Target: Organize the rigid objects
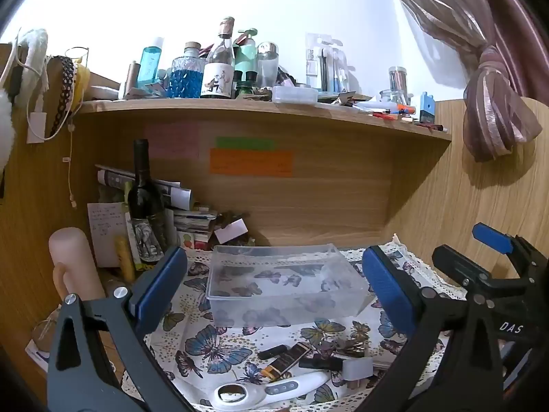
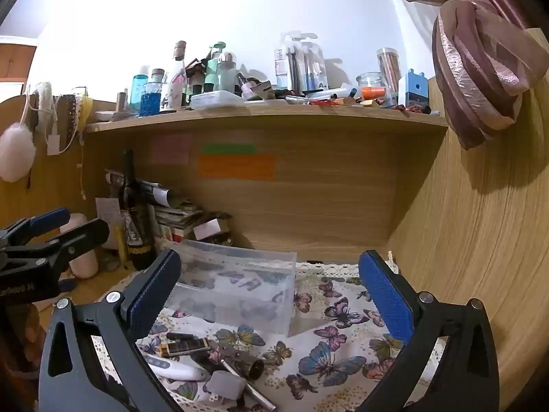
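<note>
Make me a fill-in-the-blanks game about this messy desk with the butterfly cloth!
1. The clear plastic box has ____ inside it.
2. The tablecloth is printed with ____.
3. The jaws of the left gripper and the right gripper are both ____.
4. The dark wine bottle stands ____ of the clear box.

Missing words: nothing; butterflies; open; left

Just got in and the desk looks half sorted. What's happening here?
A person holds a two-finger gripper in each hand above a butterfly-print cloth. Both the left gripper and the right gripper are open and hold nothing. A clear plastic box sits empty on the cloth. Small items lie loose in front of it: a white handheld device, a plug adapter and a few dark sticks. Nothing is in the box yet.
</note>
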Motion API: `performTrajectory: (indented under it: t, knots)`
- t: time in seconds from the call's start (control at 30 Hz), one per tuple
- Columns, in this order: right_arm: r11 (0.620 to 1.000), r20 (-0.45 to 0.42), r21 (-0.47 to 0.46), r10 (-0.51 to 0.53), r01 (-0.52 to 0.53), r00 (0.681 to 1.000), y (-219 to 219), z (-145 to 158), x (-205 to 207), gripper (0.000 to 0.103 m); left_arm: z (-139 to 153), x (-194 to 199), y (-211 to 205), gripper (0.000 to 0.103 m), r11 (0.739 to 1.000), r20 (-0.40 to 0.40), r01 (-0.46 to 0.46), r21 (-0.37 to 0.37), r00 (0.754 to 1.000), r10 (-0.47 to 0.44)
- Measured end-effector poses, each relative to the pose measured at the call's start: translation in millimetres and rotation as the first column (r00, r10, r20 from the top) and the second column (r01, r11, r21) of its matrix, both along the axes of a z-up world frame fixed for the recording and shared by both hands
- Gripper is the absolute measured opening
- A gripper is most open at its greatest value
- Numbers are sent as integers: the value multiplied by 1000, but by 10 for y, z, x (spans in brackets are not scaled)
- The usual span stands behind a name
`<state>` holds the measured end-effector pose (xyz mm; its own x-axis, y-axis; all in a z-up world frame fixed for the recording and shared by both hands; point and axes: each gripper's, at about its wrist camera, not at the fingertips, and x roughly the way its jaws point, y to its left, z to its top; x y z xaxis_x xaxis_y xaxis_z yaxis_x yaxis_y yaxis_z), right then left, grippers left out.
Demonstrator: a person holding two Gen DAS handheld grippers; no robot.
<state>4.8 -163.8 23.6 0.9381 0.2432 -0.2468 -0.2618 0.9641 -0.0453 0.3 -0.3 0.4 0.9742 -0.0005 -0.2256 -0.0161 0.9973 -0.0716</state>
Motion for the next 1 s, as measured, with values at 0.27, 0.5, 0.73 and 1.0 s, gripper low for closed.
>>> performTrajectory:
  t: [0.27,0.5,0.73,1.0]
  knots:
    - [1000,-1,2,-3,3,1000,24,9,36,103,-1,-24,-27,103,1000,24,-6,9,1000,5]
    - [1000,8,7,-1,1,1000,90,45,41,103,5,-57,-51,103,1000,34,-8,17,999,7]
    - [1000,11,19,-4,4,1000,22,25,23,103,-6,-62,-68,103,1000,36,-8,19,999,7]
    - [1000,11,22,-5,5,1000,23,33,19,103,59,-78,-83,103,1000,35,-4,19,999,3]
